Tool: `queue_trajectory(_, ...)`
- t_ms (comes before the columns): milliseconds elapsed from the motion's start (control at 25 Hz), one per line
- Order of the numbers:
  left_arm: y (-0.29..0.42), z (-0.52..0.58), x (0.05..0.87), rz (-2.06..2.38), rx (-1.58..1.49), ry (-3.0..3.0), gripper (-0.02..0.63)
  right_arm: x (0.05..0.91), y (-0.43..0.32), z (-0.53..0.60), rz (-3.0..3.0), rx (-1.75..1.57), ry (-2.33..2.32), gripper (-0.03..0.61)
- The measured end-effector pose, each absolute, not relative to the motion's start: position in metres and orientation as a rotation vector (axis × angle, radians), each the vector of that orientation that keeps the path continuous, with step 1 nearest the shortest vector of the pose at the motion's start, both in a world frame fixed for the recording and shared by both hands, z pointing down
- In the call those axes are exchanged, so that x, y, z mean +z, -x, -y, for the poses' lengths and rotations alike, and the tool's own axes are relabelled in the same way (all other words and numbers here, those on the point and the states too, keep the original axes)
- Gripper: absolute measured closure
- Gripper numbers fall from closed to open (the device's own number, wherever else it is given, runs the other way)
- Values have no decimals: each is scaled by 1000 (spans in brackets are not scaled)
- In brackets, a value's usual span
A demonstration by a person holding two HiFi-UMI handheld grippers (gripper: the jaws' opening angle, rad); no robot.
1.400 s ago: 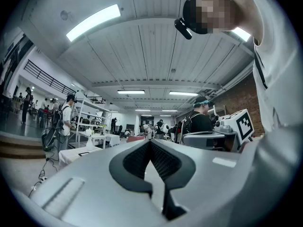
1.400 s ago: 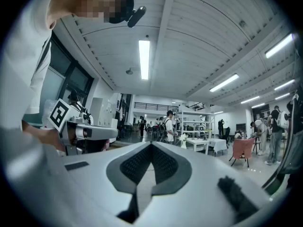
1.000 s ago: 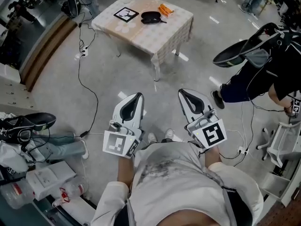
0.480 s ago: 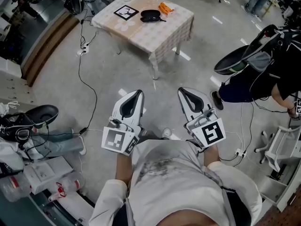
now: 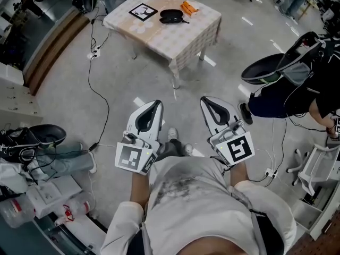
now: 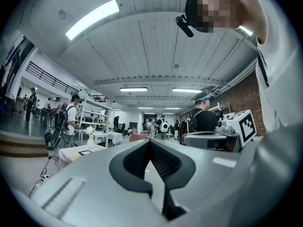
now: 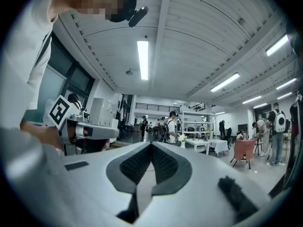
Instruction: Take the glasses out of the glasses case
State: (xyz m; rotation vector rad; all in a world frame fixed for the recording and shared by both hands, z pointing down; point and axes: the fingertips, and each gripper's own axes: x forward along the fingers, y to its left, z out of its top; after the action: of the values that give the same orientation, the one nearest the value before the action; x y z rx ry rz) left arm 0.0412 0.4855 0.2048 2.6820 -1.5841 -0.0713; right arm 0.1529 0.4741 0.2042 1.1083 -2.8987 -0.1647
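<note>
Grey floor [image 5: 58, 89] fills the head view, with a black cable [image 5: 101, 97] trailing across it at 10 o'clock. Small table [image 5: 197, 35] with a checked cloth stands at 12 o'clock, well apart from the person in a white shirt [image 5: 186, 195] at 6 o'clock. A second person [image 5: 276, 97] stands at 3 o'clock.

Both grippers are held just in front of the chest, side by side, pointing to 12 o'clock. Left gripper [image 5: 156, 104]: in the left gripper view [image 6: 150, 142] its jaw tips meet and nothing is between them. Right gripper [image 5: 203, 100]: in the right gripper view [image 7: 151, 144] it is the same, tips together and empty.

Black glasses case [image 5: 172, 17] lies on the tabletop at 12 o'clock, far from both grippers. Can't tell if it is open. A black-and-white marker card [image 5: 143, 11] lies at its 9 o'clock and a small orange item [image 5: 187, 8] at its 1 o'clock.
</note>
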Motion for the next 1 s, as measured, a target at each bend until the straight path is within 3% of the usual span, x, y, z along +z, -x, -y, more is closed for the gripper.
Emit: queue_trajectory(1000,20,-383,215,1436,-93,-2738,606,209,-84,-378,2794,-156,-1203,561)
